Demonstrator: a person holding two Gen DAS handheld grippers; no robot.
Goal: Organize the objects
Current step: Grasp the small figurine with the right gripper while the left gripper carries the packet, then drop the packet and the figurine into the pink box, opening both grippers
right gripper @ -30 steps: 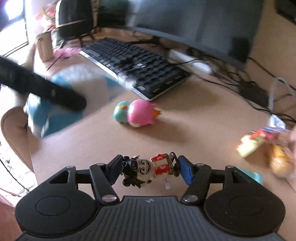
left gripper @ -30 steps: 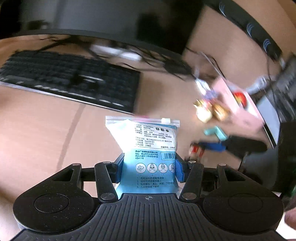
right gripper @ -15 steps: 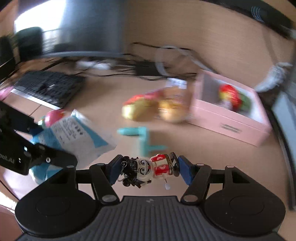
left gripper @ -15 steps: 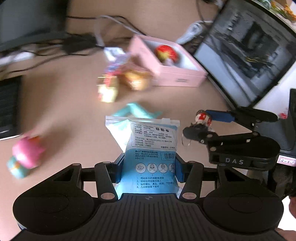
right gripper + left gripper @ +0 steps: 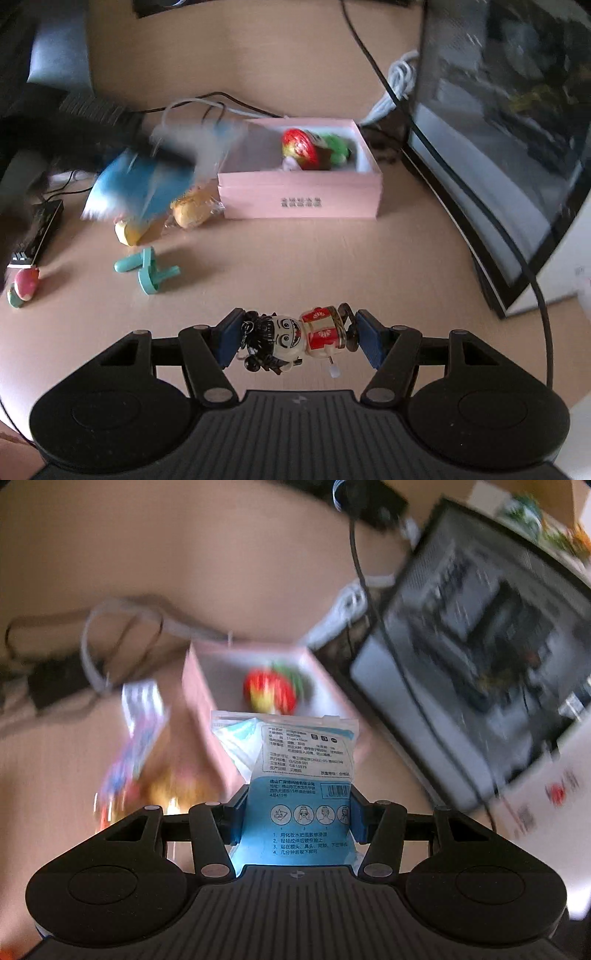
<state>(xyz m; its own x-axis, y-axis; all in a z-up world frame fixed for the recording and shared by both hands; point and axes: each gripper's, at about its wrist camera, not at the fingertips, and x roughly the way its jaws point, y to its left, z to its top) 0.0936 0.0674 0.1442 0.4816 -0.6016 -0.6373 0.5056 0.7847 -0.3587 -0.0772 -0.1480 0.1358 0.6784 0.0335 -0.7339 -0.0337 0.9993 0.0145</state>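
My left gripper (image 5: 295,812) is shut on a blue and white mask packet (image 5: 295,775) and holds it in the air just before the open pink box (image 5: 199,686). In the right wrist view the packet (image 5: 147,181) shows blurred at the box's left end. The pink box (image 5: 299,199) holds a red and yellow ball (image 5: 299,146) and a green item (image 5: 334,149). My right gripper (image 5: 295,334) is shut on a small wind-up figure (image 5: 295,338) with a white face and red body, held above the desk in front of the box.
Wrapped snacks (image 5: 188,212) lie left of the box. Teal plastic pieces (image 5: 147,271) and a pink and teal toy (image 5: 22,286) lie on the desk at left. A monitor (image 5: 498,147) stands at right, with cables (image 5: 199,107) behind the box.
My left gripper has swung right and forward with the packet, from the keyboard to the pink box. My right gripper has turned to face the box, still holding the figure.
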